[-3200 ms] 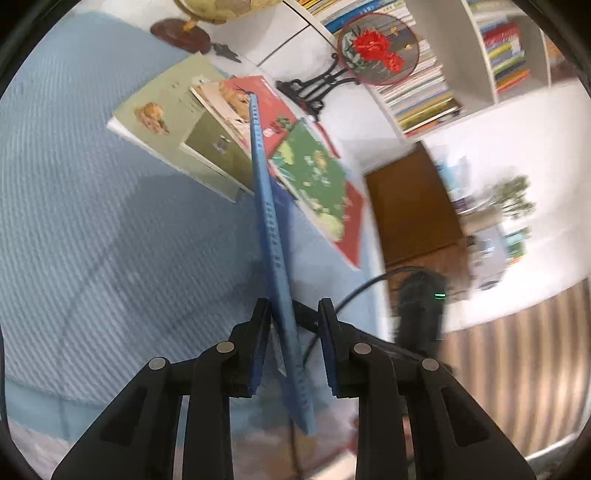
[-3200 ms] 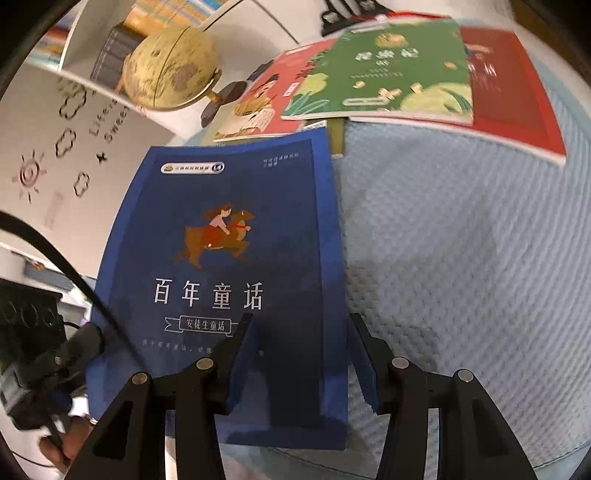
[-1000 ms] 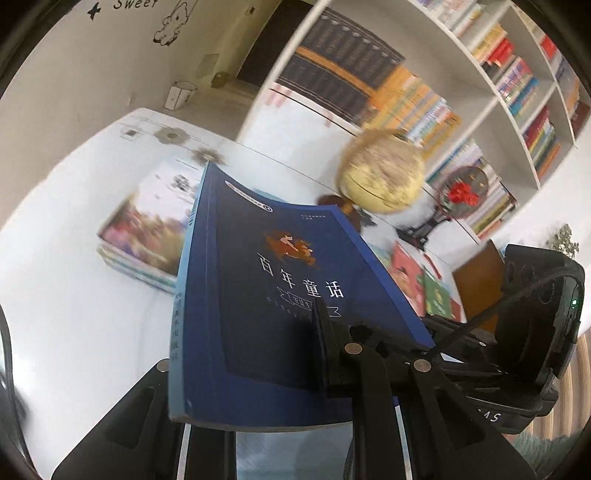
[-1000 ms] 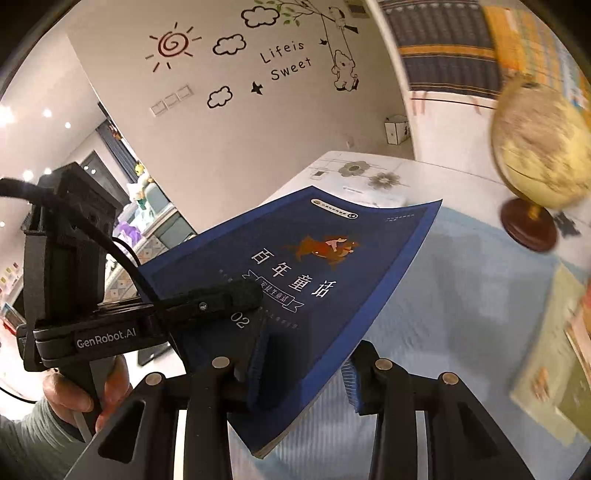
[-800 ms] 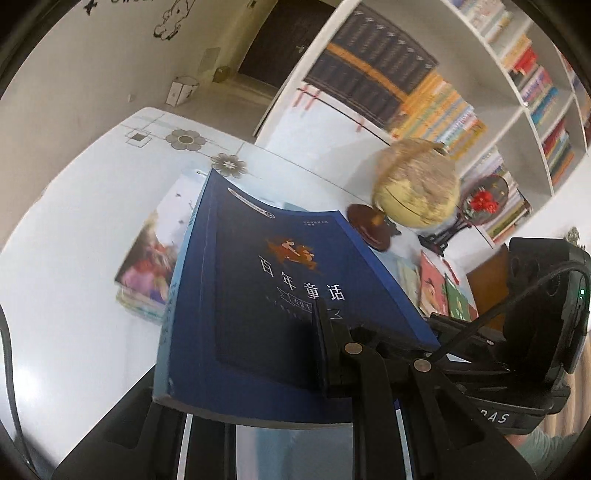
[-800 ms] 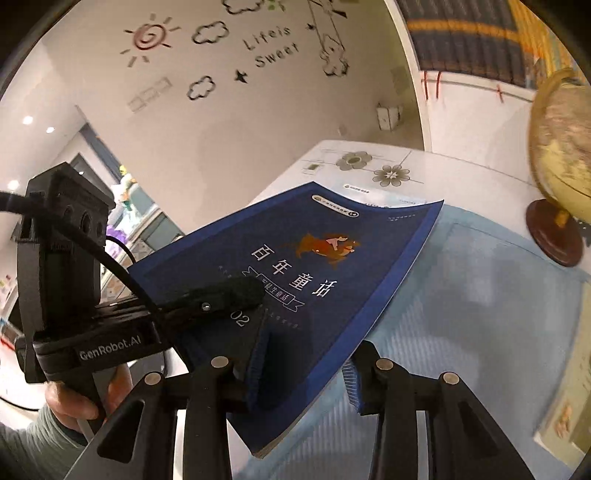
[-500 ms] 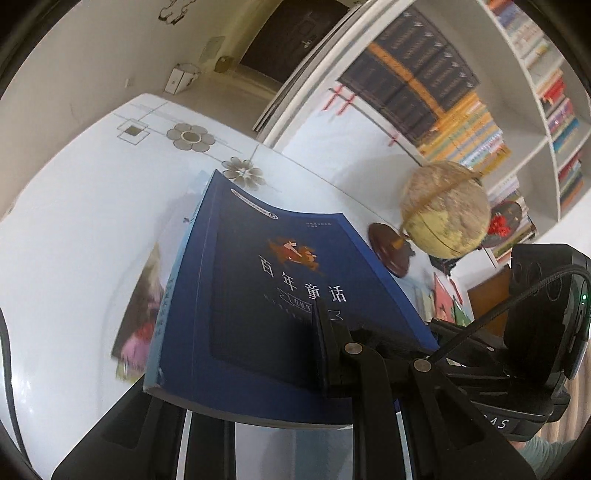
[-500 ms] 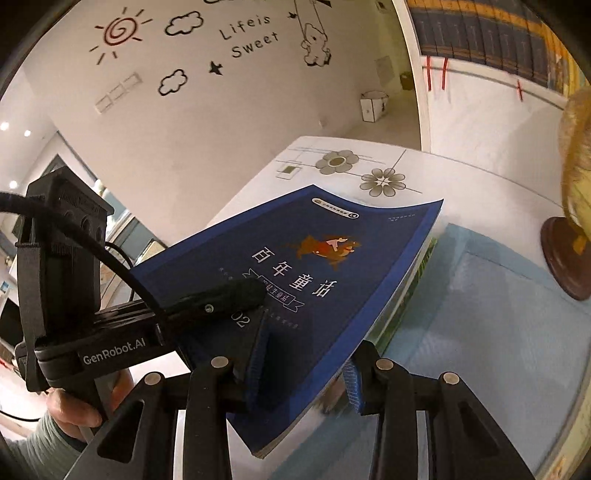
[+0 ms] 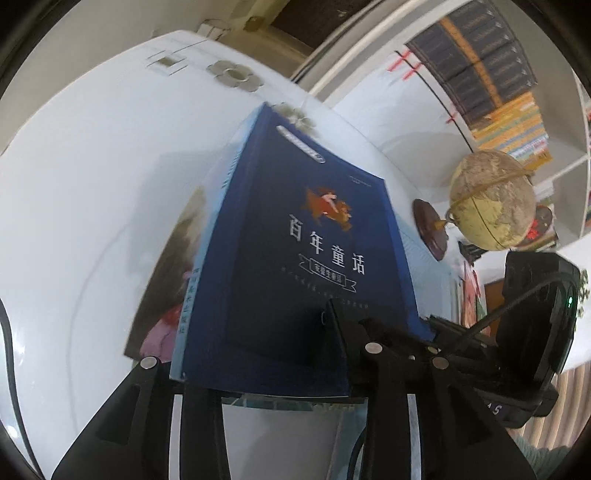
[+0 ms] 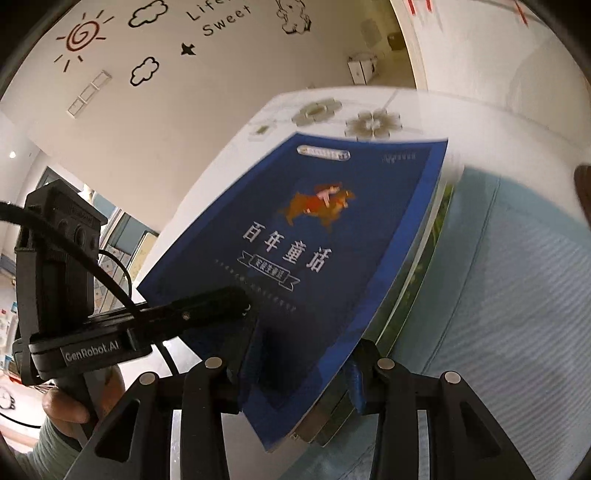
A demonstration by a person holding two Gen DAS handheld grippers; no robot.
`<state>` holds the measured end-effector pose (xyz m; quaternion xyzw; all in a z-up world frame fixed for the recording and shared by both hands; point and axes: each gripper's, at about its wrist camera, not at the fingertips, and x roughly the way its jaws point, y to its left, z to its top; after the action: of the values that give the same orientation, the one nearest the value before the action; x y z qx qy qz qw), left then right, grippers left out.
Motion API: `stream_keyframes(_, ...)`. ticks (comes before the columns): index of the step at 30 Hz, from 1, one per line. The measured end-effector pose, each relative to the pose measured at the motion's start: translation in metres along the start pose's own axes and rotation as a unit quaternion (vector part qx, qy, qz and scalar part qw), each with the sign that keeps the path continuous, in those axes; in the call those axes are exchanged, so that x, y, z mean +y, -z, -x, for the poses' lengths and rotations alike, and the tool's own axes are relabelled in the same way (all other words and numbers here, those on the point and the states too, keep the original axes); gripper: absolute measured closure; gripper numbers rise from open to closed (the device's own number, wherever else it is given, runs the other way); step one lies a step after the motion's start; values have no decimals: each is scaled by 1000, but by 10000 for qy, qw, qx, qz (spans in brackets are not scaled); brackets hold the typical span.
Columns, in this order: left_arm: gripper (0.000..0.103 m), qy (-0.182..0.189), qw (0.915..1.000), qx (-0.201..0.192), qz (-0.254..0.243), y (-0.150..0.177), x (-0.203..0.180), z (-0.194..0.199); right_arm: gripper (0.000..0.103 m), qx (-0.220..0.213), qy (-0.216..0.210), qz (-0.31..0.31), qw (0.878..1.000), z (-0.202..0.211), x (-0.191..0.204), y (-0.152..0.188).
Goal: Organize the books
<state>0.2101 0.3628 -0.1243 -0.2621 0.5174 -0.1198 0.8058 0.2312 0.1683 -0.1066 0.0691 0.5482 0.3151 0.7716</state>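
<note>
On the white tabletop [image 9: 74,177], the blue book [image 9: 295,258] lies atop a book stack [image 10: 417,280]; the left claw [image 9: 258,354] has just been loosening around its near edge, while the right claw [image 10: 303,354] grips it.

A white table [image 9: 74,177] bore grey flower motifs [image 9: 234,74] near its far edge. A pale blue ribbed mat [image 10: 517,295] covered part of it. A globe [image 9: 493,199] stood tilted on a dark round wooden base [image 9: 430,229]. Behind it rose white shelving [image 9: 569,177]. The wall [image 10: 221,74] carried sun [image 10: 79,35], cloud [image 10: 146,72] and lettering decals.
</note>
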Motion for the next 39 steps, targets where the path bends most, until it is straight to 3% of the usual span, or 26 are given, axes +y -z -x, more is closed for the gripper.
stream_keyframes(12, 59, -834, 9963, -26, -212, 8, 2, 16, 62, -60, 75, 32, 9999, -1, 6, 2)
stream_keyframes(14, 48, -1118, 9930, 12, -381, 8, -4, 16, 61, -65, 65, -2, 10000, 1, 5, 4)
stream_keyframes(17, 30, -1198, 9908, 95, -624, 8, -10, 10, 62, -152, -60, -110, 9998, 7, 1, 7)
stream_keyframes(18, 28, -1298, 9885, 126, -768, 8, -14, 7, 61, -164, -70, -122, 9998, 8, 1, 7)
stream_keyframes(22, 28, -1631, 9787, 297, -1208, 9, -28, -4, 59, -141, -24, -178, 9997, 8, -3, 11)
stream_keyframes(26, 28, -1567, 9787, 402, -1265, 15, -31, -4, 59, -165, -44, -309, 9994, 13, -10, 16)
stream_keyframes(33, 28, -2069, 9672, 668, -1310, 34, -16, 12, 59, -98, 53, -60, 9999, 10, -1, 23)
stream_keyframes(37, 28, -2071, 9692, 648, -1165, 37, -4, 19, 59, -5, 300, 251, 9992, 7, 3, 24)
stream_keyframes(39, 28, -1933, 9750, 466, -996, 24, 0, 26, 59, -43, 394, 278, 9988, 8, 1, 19)
